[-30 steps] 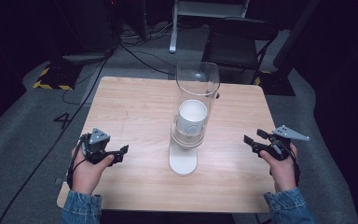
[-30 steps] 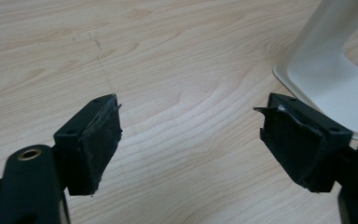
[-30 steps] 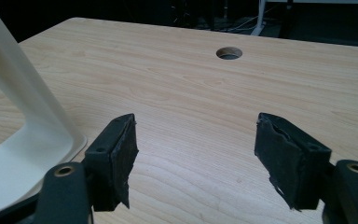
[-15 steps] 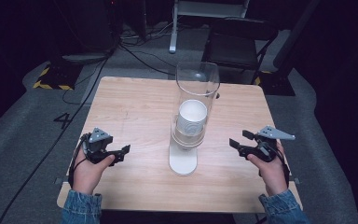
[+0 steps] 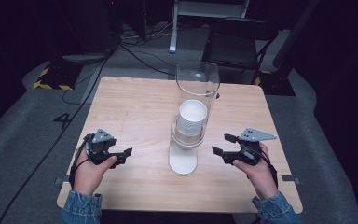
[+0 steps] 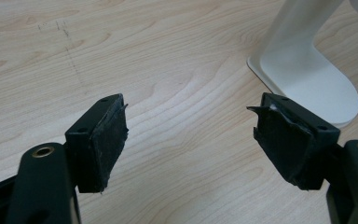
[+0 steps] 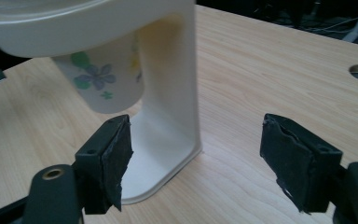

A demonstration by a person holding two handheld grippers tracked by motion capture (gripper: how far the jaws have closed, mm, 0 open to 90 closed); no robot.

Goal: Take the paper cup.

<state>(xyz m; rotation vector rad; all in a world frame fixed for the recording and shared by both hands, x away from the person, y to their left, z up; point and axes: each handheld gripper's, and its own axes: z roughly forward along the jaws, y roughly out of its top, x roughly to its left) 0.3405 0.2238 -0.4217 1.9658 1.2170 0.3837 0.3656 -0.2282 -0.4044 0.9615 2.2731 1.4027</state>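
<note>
Flowered cup (image 7: 103, 79), top hidden inside dispenser (image 7: 168, 93)

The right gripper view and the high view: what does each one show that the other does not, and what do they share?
The right gripper view alone shows the flower print on the paper cup hanging under the dispenser's ring.

The high view alone shows the clear tube above the stacked cups, the left claw and both hands.

Both show the white dispenser stand, the wooden table and the right claw, open and empty.

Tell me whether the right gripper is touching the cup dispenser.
Apart. In the high view, bare table separates the right gripper from the cup dispenser; its jaws have just been opening, nothing between them.
</note>
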